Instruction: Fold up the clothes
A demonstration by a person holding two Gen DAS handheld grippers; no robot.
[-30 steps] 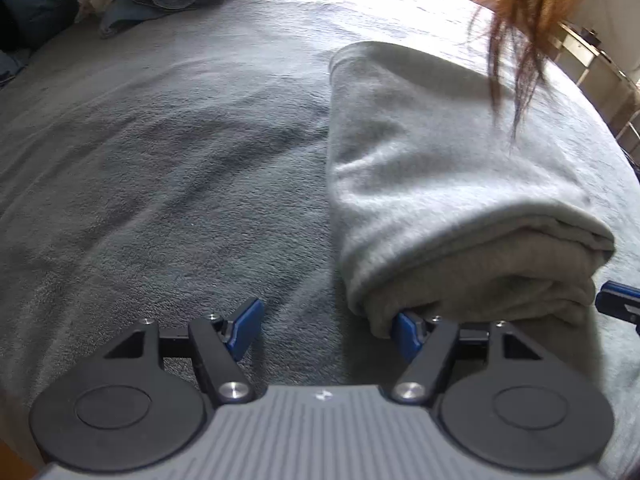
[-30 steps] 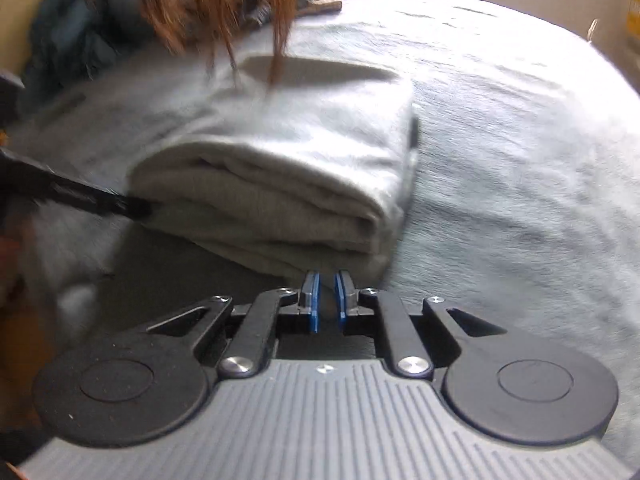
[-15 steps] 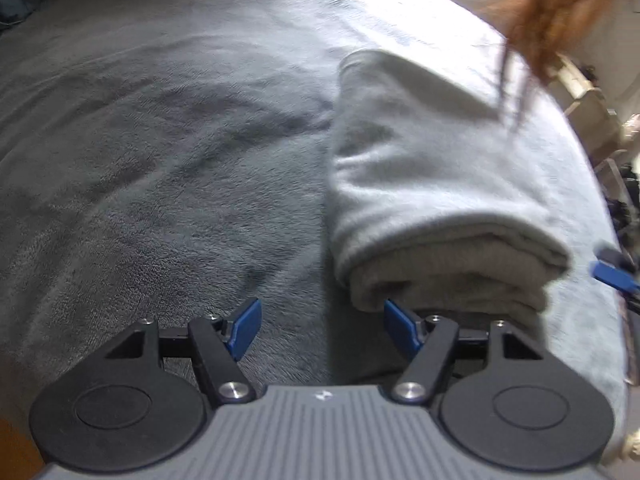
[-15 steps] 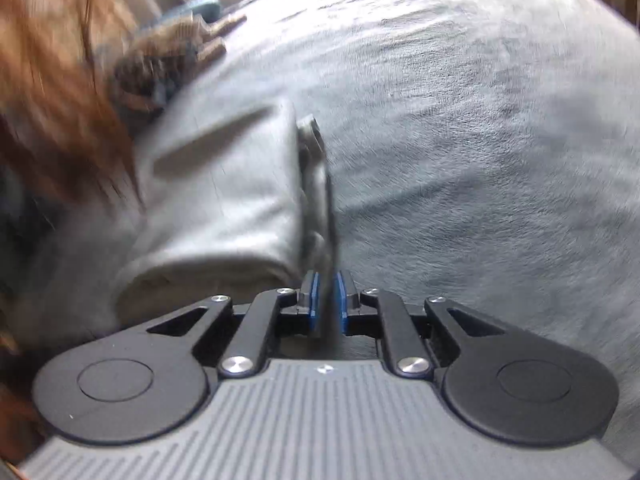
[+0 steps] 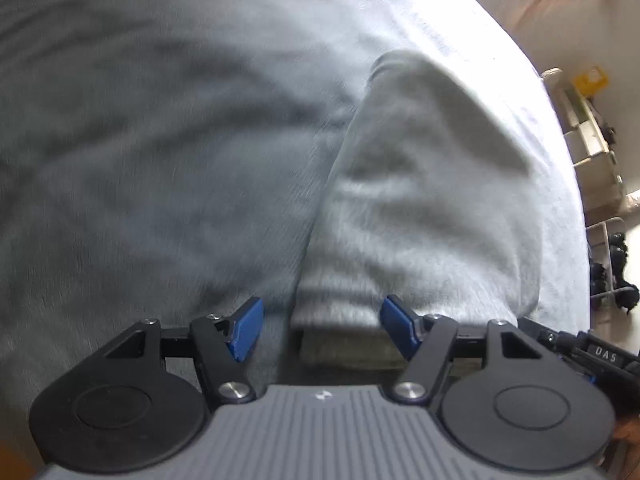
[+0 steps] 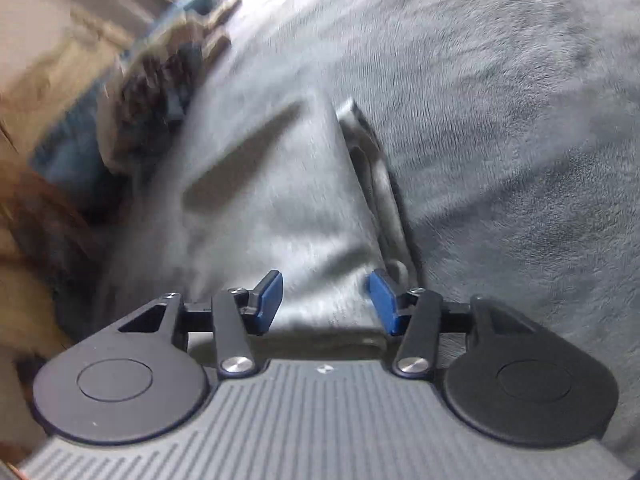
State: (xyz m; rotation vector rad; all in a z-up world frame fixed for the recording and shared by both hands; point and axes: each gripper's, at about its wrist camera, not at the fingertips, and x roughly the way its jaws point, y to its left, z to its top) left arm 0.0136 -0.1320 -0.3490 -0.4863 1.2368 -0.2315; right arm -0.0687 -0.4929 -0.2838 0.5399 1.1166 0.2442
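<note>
Lying on a grey fleece blanket (image 5: 160, 160), the folded pale-grey garment (image 5: 420, 200) has its near end right in front of both grippers. Left gripper (image 5: 320, 330) — jaws standing wide, blue pads (image 5: 246, 328) on either side of the garment's near left corner, not pressing on it. Right gripper (image 6: 326, 304) — jaws opening, the garment's (image 6: 280, 208) near edge between them, pads clear of the cloth. A blurred heap of other clothes (image 6: 160, 76) lies beyond, well apart.
</note>
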